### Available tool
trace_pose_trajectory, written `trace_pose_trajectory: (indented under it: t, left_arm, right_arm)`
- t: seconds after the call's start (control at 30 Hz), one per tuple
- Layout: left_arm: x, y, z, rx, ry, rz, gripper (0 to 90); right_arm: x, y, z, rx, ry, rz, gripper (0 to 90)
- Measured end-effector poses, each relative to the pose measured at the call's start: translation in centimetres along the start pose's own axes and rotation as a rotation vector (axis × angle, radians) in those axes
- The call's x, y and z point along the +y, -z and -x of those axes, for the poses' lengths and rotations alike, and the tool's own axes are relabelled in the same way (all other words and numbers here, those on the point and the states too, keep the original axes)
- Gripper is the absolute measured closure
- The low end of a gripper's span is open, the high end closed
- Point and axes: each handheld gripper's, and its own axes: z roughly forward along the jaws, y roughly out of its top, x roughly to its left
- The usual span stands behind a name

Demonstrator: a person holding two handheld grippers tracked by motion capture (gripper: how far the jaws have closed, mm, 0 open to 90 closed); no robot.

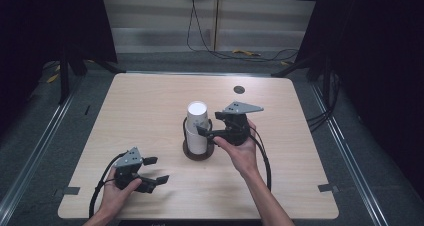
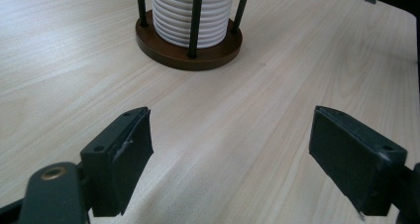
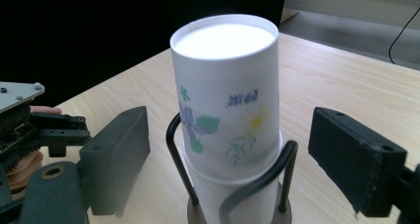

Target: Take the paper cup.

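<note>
My right claw (image 1: 204,131) hangs open beside the upside-down paper cup (image 3: 228,100) (flower print) topping the stack in its wire holder (image 1: 198,153) mid-desk (image 1: 150,106); my left claw (image 1: 156,170) rests open, well apart.

Wooden table (image 1: 150,111) bearing cup holder (image 1: 198,153)

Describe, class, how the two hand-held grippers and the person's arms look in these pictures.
Both the left gripper and right gripper are black, with two blocky flat-padded jaws, a grey three-cornered plate on top and a black cable trailing back. The forearms are bare; no sleeves show.
</note>
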Motion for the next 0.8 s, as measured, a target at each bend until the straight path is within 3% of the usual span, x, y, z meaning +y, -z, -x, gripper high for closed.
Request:
trace_pose_trajectory:
  t: [0.23, 0.4, 0.57, 0.8]
  left_arm:
    - [0.0, 0.0, -0.1, 0.004, 0.011, 0.002, 16.8]
    - [-0.1, 0.0, -0.1, 0.007, 0.010, -0.004, 16.8]
    - [-0.2, 0.2, -0.2, 0.011, 0.015, 0.003, 16.8]
    - [-0.2, 0.3, -0.3, 0.015, 0.018, 0.002, 16.8]
  right_arm:
    - [1.2, -0.7, 0.2, 0.009, 0.011, -0.016, 14.8]
    - [1.9, -1.2, 0.2, 0.029, 0.018, -0.012, 18.9]
    - [2.6, -1.8, 0.0, 0.011, 0.026, -0.008, 20.3]
    - [2.6, -3.0, 0.2, 0.024, 0.019, -0.018, 23.6]
